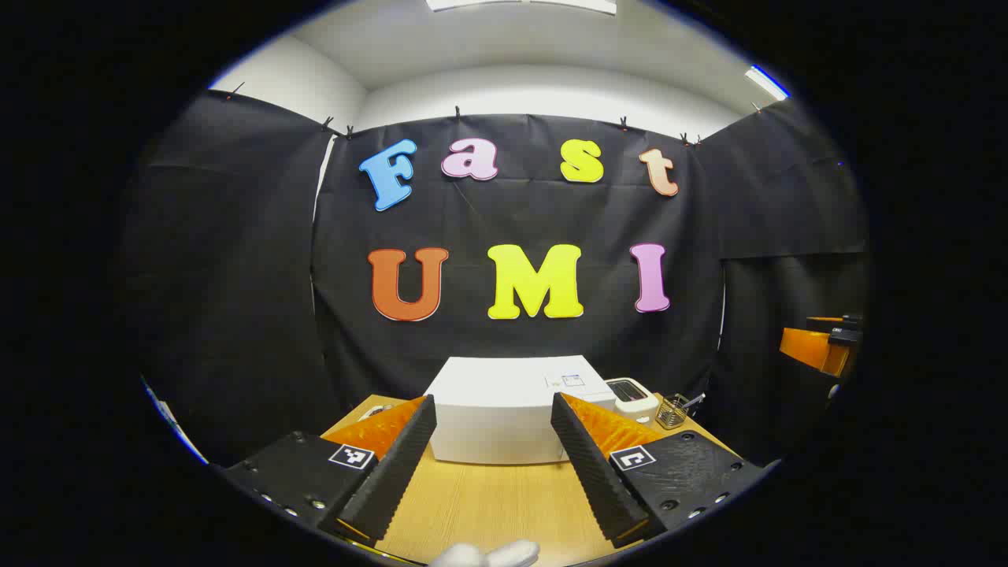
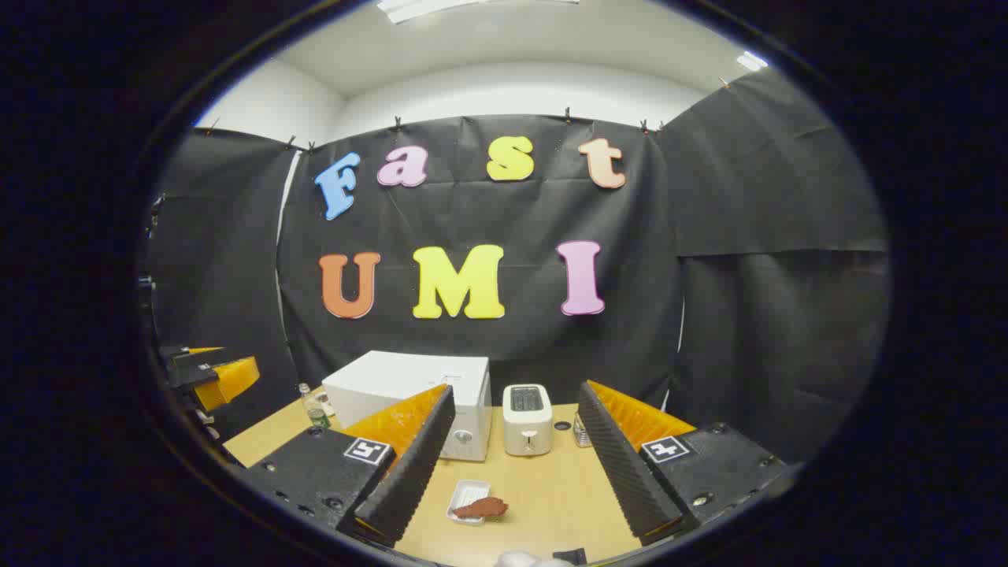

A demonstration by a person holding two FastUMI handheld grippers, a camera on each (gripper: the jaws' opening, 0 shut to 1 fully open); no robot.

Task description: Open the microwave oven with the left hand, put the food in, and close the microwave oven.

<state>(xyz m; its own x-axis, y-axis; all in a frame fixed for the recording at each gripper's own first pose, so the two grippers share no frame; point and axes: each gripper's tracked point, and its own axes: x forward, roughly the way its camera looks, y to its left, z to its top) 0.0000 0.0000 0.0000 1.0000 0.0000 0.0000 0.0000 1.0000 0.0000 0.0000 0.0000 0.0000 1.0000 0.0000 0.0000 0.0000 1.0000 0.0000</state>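
The white microwave (image 1: 496,409) stands on the wooden table (image 1: 488,504), straight ahead of my left gripper (image 1: 494,399), which is open, holds nothing and is well short of it. In the right gripper view the microwave (image 2: 409,390) sits at the back left with its door closed and a knob on its front. A brown piece of food (image 2: 482,508) lies on a small white tray (image 2: 466,494) on the table, just in front of my right gripper (image 2: 516,388), which is open with nothing between its fingers. The left gripper (image 2: 209,374) also shows at the far left edge.
A white toaster (image 2: 526,419) stands to the right of the microwave, with a small wire basket (image 1: 672,411) beyond it. A small bottle (image 2: 315,409) is left of the microwave. The right gripper (image 1: 819,346) hangs at the far right edge. Black cloth walls close in the table.
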